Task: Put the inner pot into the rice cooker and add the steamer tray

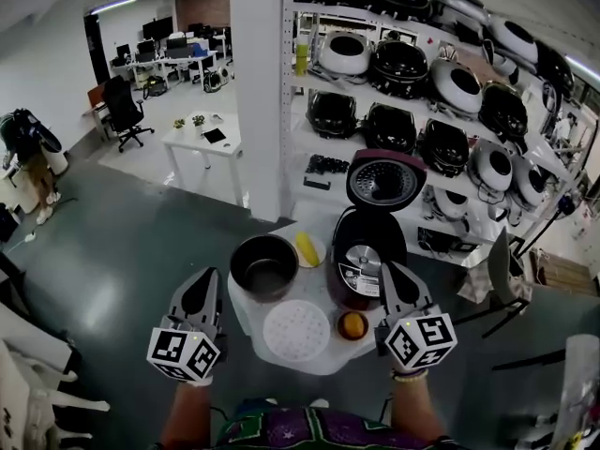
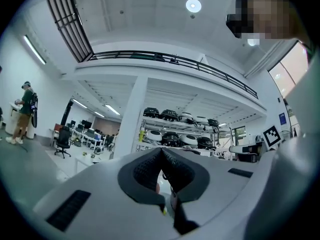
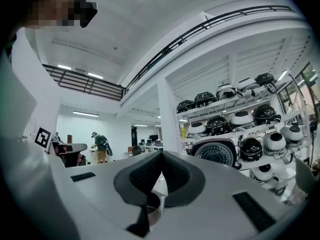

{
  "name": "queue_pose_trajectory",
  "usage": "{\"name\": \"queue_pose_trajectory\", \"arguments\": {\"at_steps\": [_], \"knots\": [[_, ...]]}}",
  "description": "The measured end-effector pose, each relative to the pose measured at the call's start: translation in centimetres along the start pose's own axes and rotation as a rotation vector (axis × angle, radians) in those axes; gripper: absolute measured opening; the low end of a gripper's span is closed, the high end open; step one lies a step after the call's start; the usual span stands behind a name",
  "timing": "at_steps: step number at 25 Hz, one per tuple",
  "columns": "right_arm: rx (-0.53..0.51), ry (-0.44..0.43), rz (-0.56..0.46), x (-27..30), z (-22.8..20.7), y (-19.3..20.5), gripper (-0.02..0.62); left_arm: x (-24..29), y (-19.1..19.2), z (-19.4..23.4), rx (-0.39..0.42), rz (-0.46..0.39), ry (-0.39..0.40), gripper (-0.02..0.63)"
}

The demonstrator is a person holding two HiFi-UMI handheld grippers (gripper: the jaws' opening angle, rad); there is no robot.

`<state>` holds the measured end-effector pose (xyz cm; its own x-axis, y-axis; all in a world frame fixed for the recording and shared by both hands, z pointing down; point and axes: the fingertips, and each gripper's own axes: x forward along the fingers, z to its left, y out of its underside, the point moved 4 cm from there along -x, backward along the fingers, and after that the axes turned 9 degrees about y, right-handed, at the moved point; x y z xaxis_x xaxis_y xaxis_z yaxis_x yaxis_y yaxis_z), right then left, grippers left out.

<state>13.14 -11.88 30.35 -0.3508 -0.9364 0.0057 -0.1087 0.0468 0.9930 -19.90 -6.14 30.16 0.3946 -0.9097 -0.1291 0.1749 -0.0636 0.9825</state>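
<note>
On a small round white table (image 1: 246, 324) stands the dark inner pot (image 1: 264, 266), empty and upright. Right of it is the dark red rice cooker (image 1: 366, 256) with its lid (image 1: 385, 178) raised. In front of the pot, the white perforated steamer tray (image 1: 296, 331) lies flat. My left gripper (image 1: 202, 281) hovers at the table's left edge beside the pot, shut and empty. My right gripper (image 1: 390, 275) is shut and empty just right of the cooker. In the right gripper view the gripper (image 3: 161, 156) points past the pot's rim (image 3: 153, 209) toward the lid (image 3: 218, 153).
A corn cob on a plate (image 1: 307, 248) and an orange in a bowl (image 1: 352, 325) share the table. White shelving (image 1: 450, 92) full of rice cookers rises behind, next to a white pillar (image 1: 258, 92). A chair (image 1: 502, 275) stands at the right.
</note>
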Motion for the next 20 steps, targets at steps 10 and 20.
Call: {"name": "queue_pose_trajectory", "arguments": {"at_steps": [10,20], "knots": [[-0.028,-0.017,-0.010,2.8,-0.6,1.2,0.005,1.4,0.6,1.1,0.036,0.006,-0.036,0.021],[0.023,-0.118,0.082,8.0,4.1,4.8,0.422,3.0,1.2,5.1,0.034,0.013,-0.009,0.021]]}}
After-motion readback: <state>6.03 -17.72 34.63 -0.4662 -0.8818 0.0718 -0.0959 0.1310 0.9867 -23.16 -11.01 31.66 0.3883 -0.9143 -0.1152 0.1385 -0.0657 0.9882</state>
